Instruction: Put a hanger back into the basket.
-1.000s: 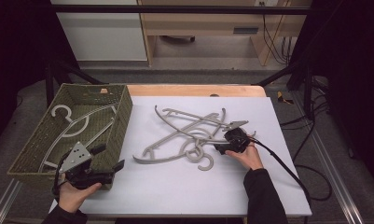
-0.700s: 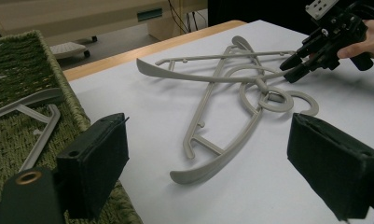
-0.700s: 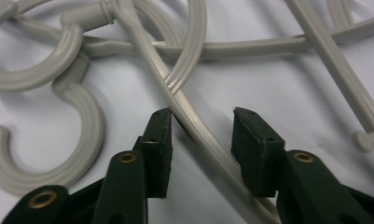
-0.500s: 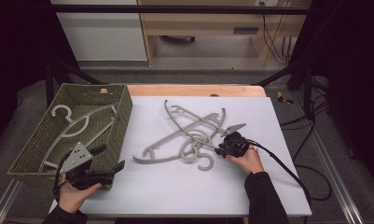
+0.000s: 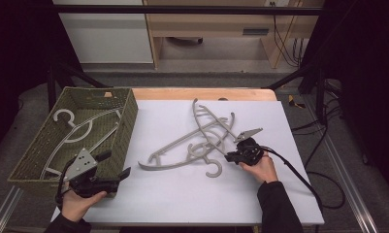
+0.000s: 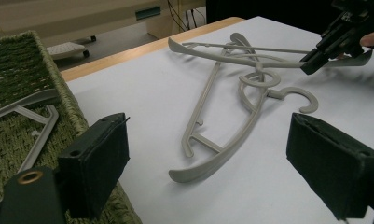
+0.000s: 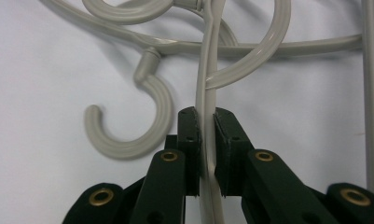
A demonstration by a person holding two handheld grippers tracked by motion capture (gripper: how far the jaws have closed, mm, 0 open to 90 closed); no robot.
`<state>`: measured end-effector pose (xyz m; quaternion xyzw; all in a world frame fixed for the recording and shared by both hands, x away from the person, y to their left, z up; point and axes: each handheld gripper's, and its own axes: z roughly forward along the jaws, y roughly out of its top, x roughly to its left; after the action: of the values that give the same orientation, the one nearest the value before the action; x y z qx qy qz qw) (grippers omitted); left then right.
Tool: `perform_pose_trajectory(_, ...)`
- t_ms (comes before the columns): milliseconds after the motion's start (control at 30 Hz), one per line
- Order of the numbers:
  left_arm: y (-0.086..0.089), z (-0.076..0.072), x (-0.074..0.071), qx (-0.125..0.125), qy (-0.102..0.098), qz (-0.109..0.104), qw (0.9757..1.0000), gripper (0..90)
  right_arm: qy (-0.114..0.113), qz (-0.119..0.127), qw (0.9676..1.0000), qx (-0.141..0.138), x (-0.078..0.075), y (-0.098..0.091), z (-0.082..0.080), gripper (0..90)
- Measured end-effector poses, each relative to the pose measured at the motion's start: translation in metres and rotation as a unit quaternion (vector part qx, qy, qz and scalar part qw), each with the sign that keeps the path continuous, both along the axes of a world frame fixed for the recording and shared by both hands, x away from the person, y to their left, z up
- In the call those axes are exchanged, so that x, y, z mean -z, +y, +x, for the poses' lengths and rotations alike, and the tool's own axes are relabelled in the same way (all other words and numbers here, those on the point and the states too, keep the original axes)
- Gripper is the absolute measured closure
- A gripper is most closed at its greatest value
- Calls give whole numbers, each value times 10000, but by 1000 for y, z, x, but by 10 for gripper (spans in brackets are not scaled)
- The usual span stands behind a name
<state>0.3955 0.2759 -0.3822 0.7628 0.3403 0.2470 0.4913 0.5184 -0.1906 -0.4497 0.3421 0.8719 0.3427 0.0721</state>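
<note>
While our right hand-held gripper (image 5: 229, 156) had just been closing, it clamped a thin arm of one grey hanger (image 7: 207, 84) in the tangled pile on the desk (image 5: 299, 145). Our left hand-held gripper (image 5: 115, 166) stood released beside the basket (image 5: 128, 114). Lifting it free probably came next.
</note>
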Motion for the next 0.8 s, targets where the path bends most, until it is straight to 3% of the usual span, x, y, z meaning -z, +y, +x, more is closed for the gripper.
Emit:
perform_pose_trajectory(267, -2, -1, -1, 33, -43, 78, 10000, 126, -44, 239, 9997, 25, -15, -8, -11, 823)
perform_pose_trajectory(367, -3, -2, -1, 43, -59, 96, 9999, 127, -26, 450, 9990, -47, -22, -11, -15, 824)
perform_pose_trajectory(567, -4, -2, -2, 69, -79, 130, 9999, 129, -175, 674, 9975, -155, -38, -14, -27, 824)
perform_pose_trajectory(667, -5, -3, -3, 97, -126, 194, 9997, 130, -187, 826, 9961, -241, -45, -14, -32, 824)
perform_pose_trajectory(800, -7, -4, -5, 175, -142, 292, 9993, 128, -207, 995, 9931, -587, -53, -11, -38, 823)
